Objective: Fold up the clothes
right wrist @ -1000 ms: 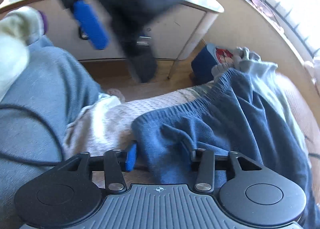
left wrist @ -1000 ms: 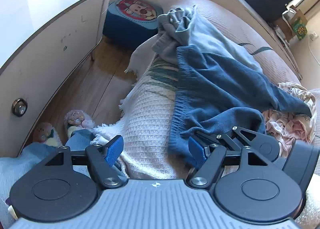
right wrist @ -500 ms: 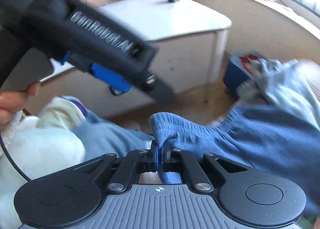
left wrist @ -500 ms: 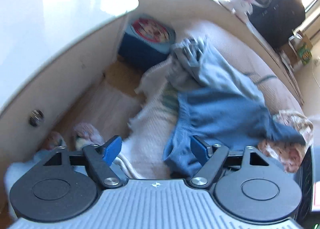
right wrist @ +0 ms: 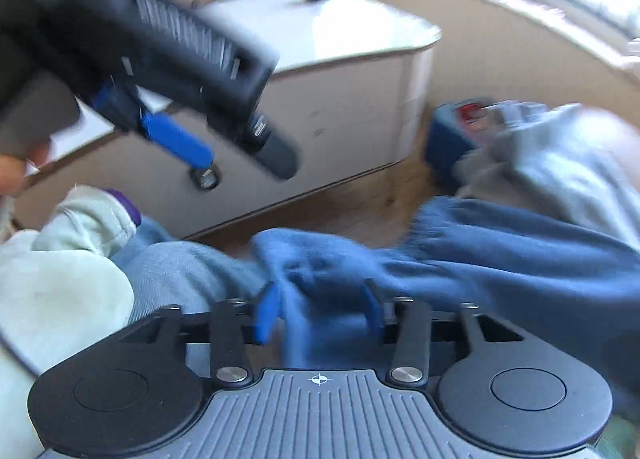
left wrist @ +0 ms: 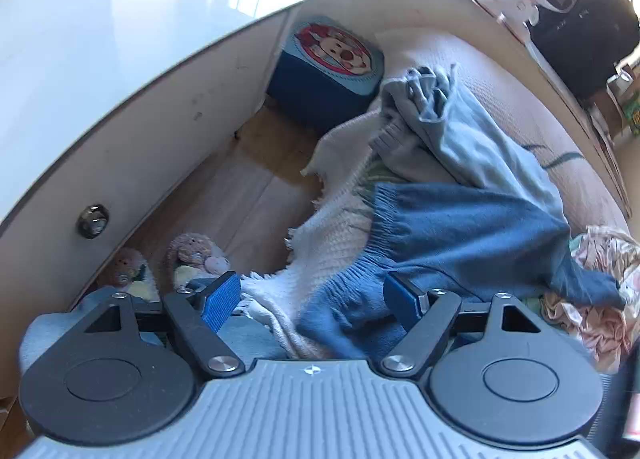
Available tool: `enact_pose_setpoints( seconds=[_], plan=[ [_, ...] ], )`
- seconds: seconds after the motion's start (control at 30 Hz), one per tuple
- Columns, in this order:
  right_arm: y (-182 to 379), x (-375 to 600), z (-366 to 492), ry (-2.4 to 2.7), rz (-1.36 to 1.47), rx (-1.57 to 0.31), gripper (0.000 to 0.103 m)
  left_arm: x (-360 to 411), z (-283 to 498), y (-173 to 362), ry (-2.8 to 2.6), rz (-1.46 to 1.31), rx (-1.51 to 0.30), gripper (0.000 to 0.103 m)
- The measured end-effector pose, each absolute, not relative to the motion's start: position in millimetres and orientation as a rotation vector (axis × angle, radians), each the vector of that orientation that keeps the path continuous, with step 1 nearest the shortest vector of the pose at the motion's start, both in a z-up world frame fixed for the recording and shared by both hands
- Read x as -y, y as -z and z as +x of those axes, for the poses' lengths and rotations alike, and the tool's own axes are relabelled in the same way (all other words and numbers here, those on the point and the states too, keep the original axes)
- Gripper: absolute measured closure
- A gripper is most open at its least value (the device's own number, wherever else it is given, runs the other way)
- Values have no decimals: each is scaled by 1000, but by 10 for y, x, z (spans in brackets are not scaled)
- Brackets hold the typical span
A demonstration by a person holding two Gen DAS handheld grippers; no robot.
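Observation:
A blue knit garment (left wrist: 460,227) with a gathered waistband lies across the cream blanket (left wrist: 332,243) on the bed. A pale grey garment (left wrist: 460,131) is bunched behind it. My left gripper (left wrist: 312,299) hovers open over the waistband's near corner, and its pads do not press the cloth. In the right wrist view it hangs at the upper left as the left gripper (right wrist: 240,161). My right gripper (right wrist: 318,313) is opening. A blurred fold of the blue garment (right wrist: 500,243) sits loose between its blue pads.
A white cabinet (left wrist: 120,39) stands to the left across a strip of wooden floor. A blue cartoon box (left wrist: 332,55) and plush toys (left wrist: 192,255) are beside it. A pink floral garment (left wrist: 600,299) lies right. The person's trouser leg (right wrist: 180,271) is near.
The right gripper closed on the blue waistband corner and lifted it, and now its jaws have parted again. The left gripper stayed open and shifted slightly over the bed edge.

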State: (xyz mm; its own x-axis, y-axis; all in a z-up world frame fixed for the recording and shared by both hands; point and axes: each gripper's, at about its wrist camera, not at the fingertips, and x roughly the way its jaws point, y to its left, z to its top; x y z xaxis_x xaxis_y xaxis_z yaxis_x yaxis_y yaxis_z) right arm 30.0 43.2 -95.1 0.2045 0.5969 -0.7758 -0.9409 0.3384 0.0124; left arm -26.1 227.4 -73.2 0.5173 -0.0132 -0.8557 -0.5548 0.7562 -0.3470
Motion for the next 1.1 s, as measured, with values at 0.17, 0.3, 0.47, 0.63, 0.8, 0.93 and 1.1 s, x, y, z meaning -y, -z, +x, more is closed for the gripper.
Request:
enact_pose_setpoints(
  seconds=[0.17, 0.3, 0.47, 0.63, 0.8, 0.93, 1.1],
  plan=[
    [711, 416, 461, -897, -494, -781, 54, -2086, -124, 808, -302, -615, -1028, 26],
    [642, 1133, 459, -687, -514, -854, 54, -1938, -20, 855, -265, -575, -1059, 26],
    [640, 1857, 271, -454, -491, -938, 54, -1716, 133, 907, -195, -500, -1105, 25],
    [774, 2201, -4, -374, -435, -992, 54, -1544, 204, 960, -141, -422, -1147, 25],
    [921, 2426, -17, -295, -332, -1024, 54, -1342, 209, 1011, -99, -300, -1191, 25],
    [1024, 2443, 19, -295, -338, -1008, 58, -1248, 200, 1072, -84, -249, -1217, 25],
    [1210, 2520, 230, -256, -276, -993, 64, -1242, 189, 1107, -96, -226, -1231, 25]
  ],
)
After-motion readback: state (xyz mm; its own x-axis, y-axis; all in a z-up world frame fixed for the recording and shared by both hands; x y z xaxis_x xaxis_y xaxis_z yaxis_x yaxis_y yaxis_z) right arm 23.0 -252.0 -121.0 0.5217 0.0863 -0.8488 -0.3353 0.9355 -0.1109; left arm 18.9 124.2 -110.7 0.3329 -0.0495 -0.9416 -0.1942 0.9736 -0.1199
